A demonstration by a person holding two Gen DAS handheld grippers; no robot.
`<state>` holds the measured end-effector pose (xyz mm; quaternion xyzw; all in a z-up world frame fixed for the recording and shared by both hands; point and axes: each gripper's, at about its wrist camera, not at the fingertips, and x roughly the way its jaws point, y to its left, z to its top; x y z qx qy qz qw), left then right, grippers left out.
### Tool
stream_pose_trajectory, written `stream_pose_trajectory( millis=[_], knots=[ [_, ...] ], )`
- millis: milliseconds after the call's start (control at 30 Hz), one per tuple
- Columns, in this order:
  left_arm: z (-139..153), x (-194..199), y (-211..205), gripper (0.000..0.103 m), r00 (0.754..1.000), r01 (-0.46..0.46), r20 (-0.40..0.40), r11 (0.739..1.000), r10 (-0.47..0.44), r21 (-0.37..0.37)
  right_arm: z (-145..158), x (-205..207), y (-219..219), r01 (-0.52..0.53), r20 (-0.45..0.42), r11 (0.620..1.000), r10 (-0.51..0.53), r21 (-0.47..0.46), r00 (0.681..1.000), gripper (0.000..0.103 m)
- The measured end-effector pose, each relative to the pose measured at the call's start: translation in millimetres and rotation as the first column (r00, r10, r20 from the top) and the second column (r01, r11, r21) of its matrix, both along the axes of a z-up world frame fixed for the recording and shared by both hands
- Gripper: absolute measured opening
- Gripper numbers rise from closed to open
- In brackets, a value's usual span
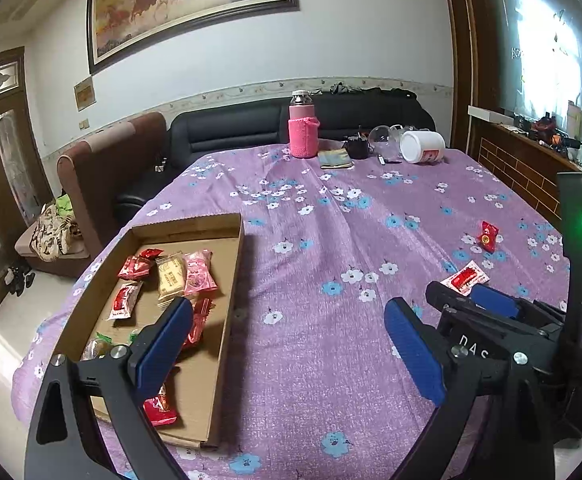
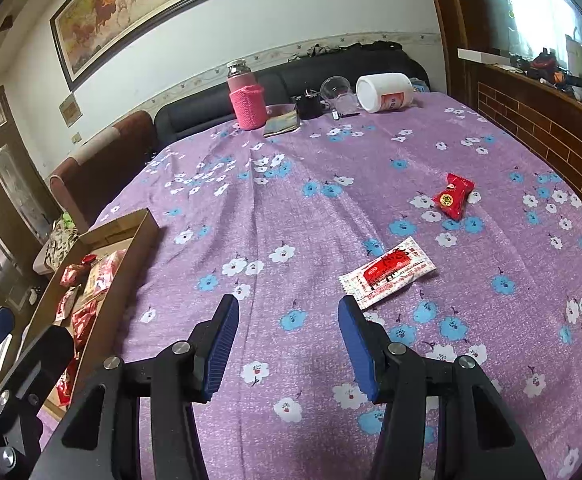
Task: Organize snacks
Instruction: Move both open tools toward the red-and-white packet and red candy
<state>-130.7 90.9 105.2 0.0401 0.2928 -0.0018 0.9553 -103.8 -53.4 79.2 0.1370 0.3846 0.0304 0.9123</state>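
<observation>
A shallow cardboard box lies on the left of the purple flowered tablecloth and holds several wrapped snacks; it also shows at the left of the right wrist view. Two snacks lie loose on the cloth: a white-and-red flat packet and a small red packet, both also in the left wrist view. My left gripper is open and empty, its left finger over the box. My right gripper is open and empty, just short of the white-and-red packet.
At the table's far end stand a pink-sleeved bottle, a small book, a dark cup, a clear container and a tipped white jar. A dark sofa and a brick-pattern ledge border the table.
</observation>
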Motion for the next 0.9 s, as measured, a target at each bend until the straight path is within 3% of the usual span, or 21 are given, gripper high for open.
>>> stream_pose_trajectory(
  millis=[900],
  knots=[
    [-21.7, 16.1, -0.3, 0.096, 0.996, 0.018, -0.091, 1.000, -0.017, 0.004, -19.0, 6.6, -16.6, 0.053, -0.051, 0.998, -0.051, 0.044, 0.997, 0.056]
  ],
)
